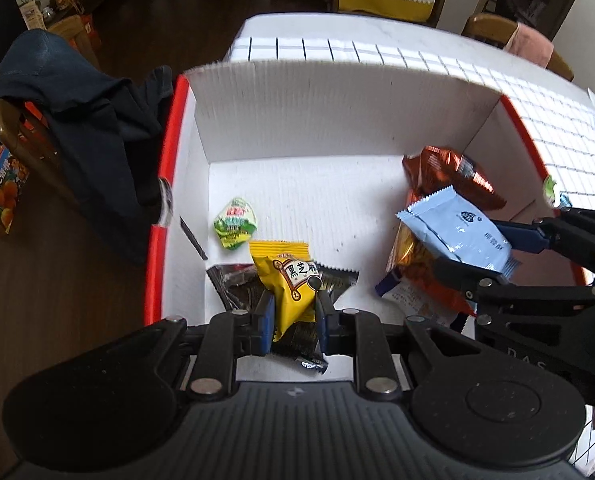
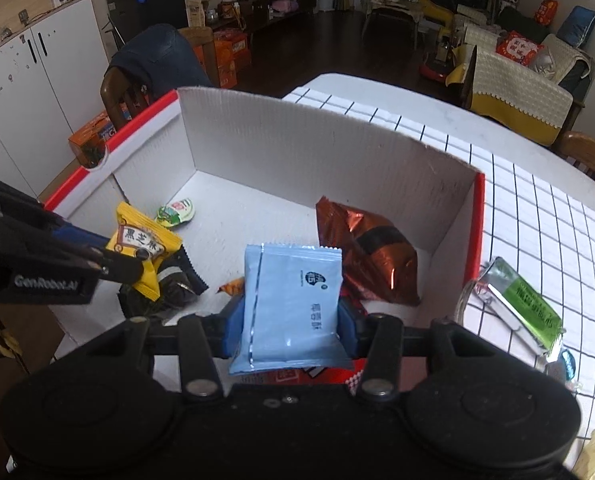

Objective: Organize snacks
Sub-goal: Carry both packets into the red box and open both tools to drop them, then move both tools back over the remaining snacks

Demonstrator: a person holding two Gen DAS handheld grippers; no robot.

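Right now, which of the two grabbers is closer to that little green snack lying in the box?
Left. The left gripper, shut on the yellow packet, is just short of the green snack. The right gripper, shut on the blue packet, is across the box.

Two grippers show: the left gripper (image 1: 294, 314) and the right gripper (image 2: 290, 320). One white box (image 1: 337, 112) sits on one table (image 2: 537, 208). Snacks: one yellow packet (image 1: 289, 280), one blue packet (image 2: 293, 304), one green jelly cup (image 1: 233, 222), one copper foil bag (image 2: 371, 256), one black packet (image 1: 233, 286), one green-labelled packet (image 2: 525, 304) by the box's right edge.
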